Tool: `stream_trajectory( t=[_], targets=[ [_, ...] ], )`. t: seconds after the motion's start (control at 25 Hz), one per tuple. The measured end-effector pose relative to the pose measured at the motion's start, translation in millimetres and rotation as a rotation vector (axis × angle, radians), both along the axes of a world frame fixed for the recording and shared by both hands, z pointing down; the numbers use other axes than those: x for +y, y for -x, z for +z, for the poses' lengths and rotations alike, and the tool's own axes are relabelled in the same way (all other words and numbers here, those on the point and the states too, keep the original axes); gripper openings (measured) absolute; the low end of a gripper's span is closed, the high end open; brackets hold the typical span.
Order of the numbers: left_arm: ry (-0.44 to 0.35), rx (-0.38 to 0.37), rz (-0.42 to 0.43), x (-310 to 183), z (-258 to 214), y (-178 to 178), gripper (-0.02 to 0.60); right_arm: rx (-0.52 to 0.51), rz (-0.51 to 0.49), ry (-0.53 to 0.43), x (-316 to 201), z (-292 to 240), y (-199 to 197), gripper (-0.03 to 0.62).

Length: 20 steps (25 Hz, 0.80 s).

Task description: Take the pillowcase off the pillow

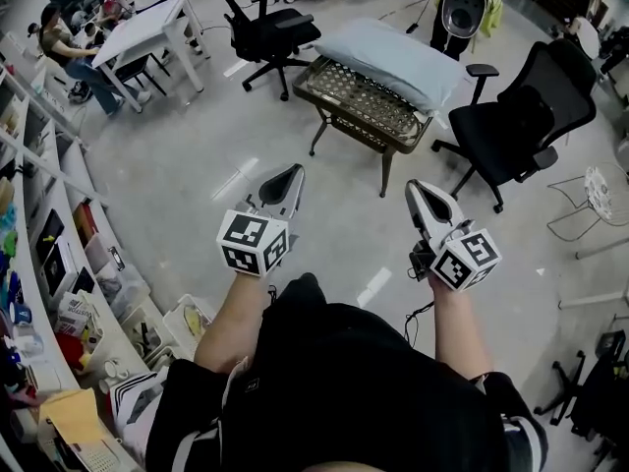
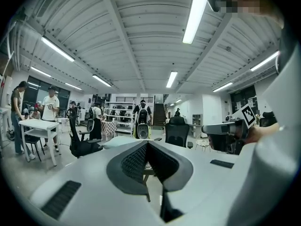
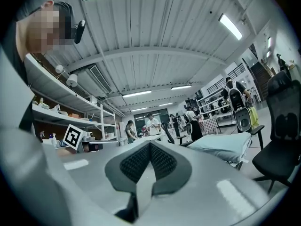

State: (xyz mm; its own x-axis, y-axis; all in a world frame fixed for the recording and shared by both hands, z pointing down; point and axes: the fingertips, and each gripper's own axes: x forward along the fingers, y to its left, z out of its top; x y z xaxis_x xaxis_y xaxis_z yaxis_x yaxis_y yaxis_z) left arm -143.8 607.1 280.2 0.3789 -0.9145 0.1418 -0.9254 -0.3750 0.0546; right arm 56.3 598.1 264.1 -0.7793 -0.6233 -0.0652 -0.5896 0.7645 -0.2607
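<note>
A pale blue pillow in its pillowcase lies on a low metal mesh table some way ahead of me. In the right gripper view the pillow shows at the right, and in the left gripper view only a sliver of it peeks over the jaws. My left gripper is shut and empty, held level in the air well short of the table. My right gripper is likewise shut with nothing in it, beside the left one. Both are far from the pillow.
A black office chair stands right of the mesh table, another behind it on the left. White shelving with clutter runs along my left. A white table with a seated person is at the far left.
</note>
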Motion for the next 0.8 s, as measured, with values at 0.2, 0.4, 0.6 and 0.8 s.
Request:
stream_trajectory(
  t=[0.2,0.4,0.6,0.8],
  targets=[
    [0.018,0.022,0.047,-41.1,13.5,-8.4,0.000,0.016,0.024,0.041,-32.5,15.5,-2.7,0.009],
    [0.044,0.051,0.096,-105.3,31.3,-9.0,0.000,0.038,0.054,0.074,-84.7,28.8,3.8,0.009],
    [0.094,0.066,0.172,-187.0,46.4,-8.1,0.000,0.065,0.105,0.122,-157.4,37.5,14.2,0.009],
    [0.139,0.070,0.239,-267.9,58.9,-1.2,0.000,0.076,0.141,0.151,-235.1,38.7,33.2,0.009]
  ],
)
